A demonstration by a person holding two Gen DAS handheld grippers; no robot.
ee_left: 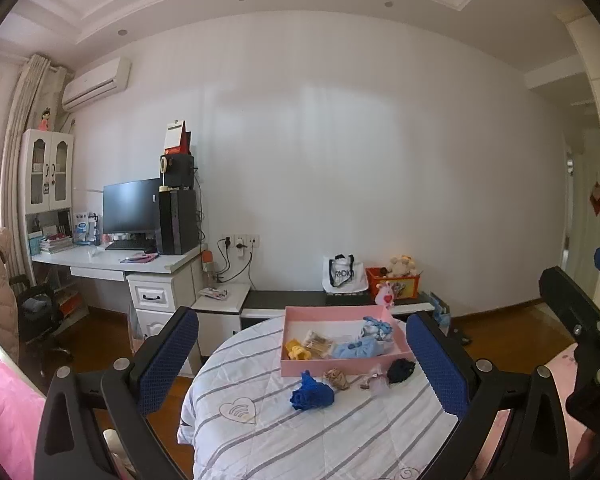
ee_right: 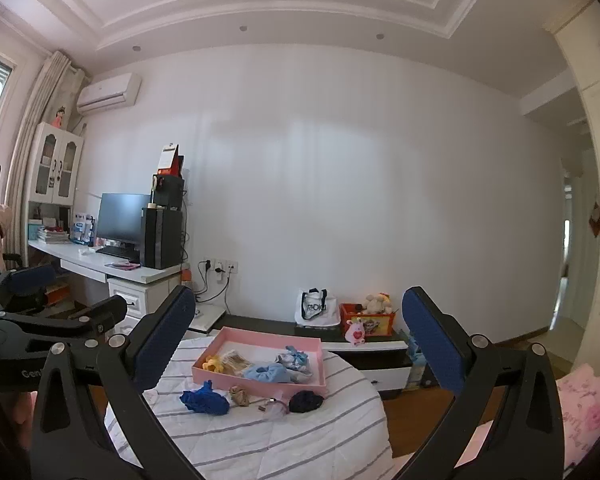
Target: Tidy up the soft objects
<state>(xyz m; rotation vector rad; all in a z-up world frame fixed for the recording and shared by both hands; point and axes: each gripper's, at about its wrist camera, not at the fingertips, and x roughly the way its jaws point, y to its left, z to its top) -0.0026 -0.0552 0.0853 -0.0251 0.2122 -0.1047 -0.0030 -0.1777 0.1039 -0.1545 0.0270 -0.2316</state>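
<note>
Left gripper point(ee_left: 302, 360): wide open, empty.
Right gripper point(ee_right: 296, 344): wide open, empty.
Risk: blue cloth point(ee_left: 312, 394), at 6 o'clock of pink tray point(ee_left: 296, 369), could slip from a shallow pinch.

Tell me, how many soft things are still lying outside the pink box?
4, in a row on the striped cover in front of the pink box: blue scrunchie, tan scrunchie, pale pink one, black scrunchie. None look hidden.
</note>
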